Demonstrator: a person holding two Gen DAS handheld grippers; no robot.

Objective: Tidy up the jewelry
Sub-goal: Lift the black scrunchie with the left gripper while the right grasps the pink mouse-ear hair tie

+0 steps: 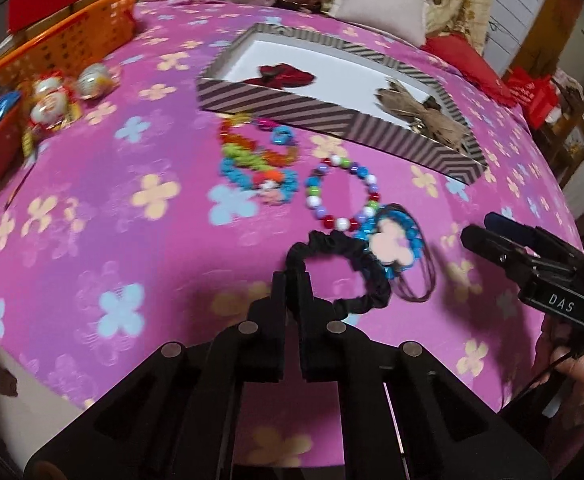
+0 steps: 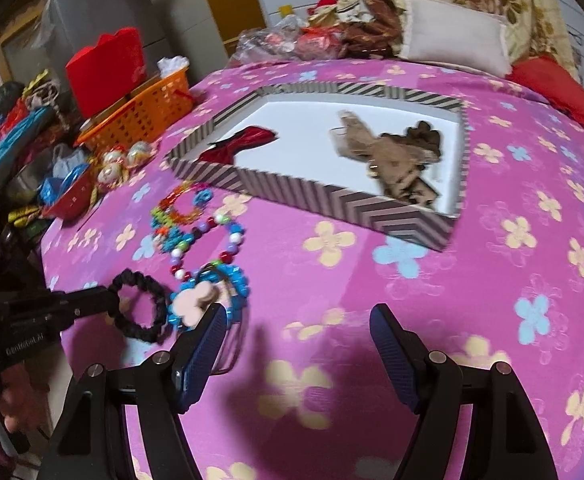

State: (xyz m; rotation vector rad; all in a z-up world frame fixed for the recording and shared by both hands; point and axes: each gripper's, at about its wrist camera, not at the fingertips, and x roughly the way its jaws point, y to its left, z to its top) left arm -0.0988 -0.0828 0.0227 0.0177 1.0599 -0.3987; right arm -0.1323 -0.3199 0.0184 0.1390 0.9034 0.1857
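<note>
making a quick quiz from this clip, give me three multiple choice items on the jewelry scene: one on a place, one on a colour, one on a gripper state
1. Where is the red bow?
A. in the striped box
B. in the orange basket
C. on the pink cloth

2. What colour is the scrunchie in the left gripper?
A. white
B. black
C. yellow

3. How is the right gripper?
A. shut on beads
B. shut, empty
C. open

Answers: 1 A, it lies on the box's white floor. 2 B, black fabric ring. 3 C, fingers wide apart, nothing between.
</note>
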